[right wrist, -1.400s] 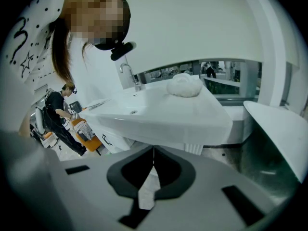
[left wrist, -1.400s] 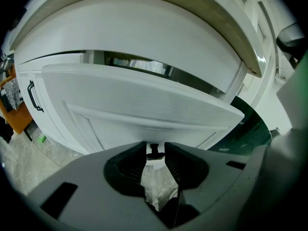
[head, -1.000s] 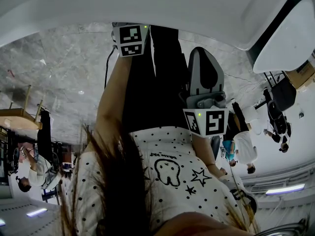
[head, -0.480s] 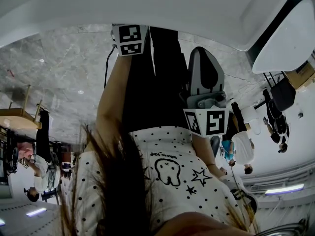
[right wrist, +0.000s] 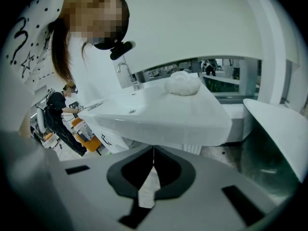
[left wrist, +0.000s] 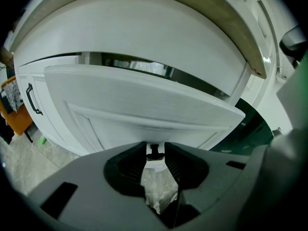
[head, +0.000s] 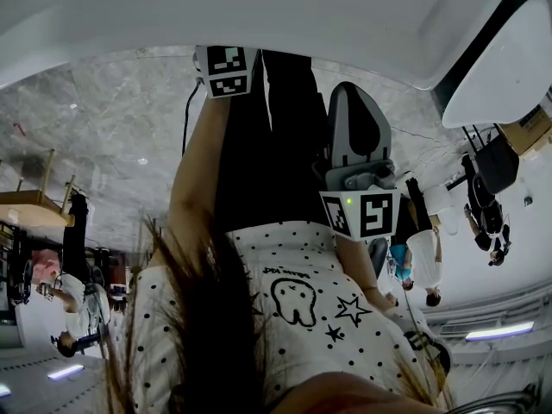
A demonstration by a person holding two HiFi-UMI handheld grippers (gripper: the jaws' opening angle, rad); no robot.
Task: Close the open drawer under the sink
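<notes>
Head view: mostly blocked by the person's own dotted shirt (head: 319,309) and hanging hair. The drawer cannot be made out there; only a smooth white curved surface runs across the far edge. Of the left gripper, only its cube shows there, the jaws being cut off behind that white edge.

Left gripper (left wrist: 155,151): jaws drawn in to a narrow slot and clenched on the small dark drawer knob (left wrist: 154,149), which sits at their tips. The knob's stem and mounting are partly hidden by the ribbed pads.

Drawer (left wrist: 144,105): directly ahead of the left gripper, standing out from the vanity cabinet (left wrist: 144,32), with a dark gap along its top edge. The front is white, smooth and matt, with a recessed rectangular panel. The interior is not visible. The cabinet face above is rounded and white, under a pale countertop lip (left wrist: 240,42). To the left is a white cabinet door with a slim black handle (left wrist: 32,100); its lower part is cut off.

Right gripper (right wrist: 153,152): jaws closed tip to tip, nothing between them, well apart from the drawer. It faces a glossy white basin (right wrist: 159,114) with a curved metal tap (right wrist: 126,73). A white crumpled lump (right wrist: 183,83) rests on the far rim; material cannot be determined.
</notes>
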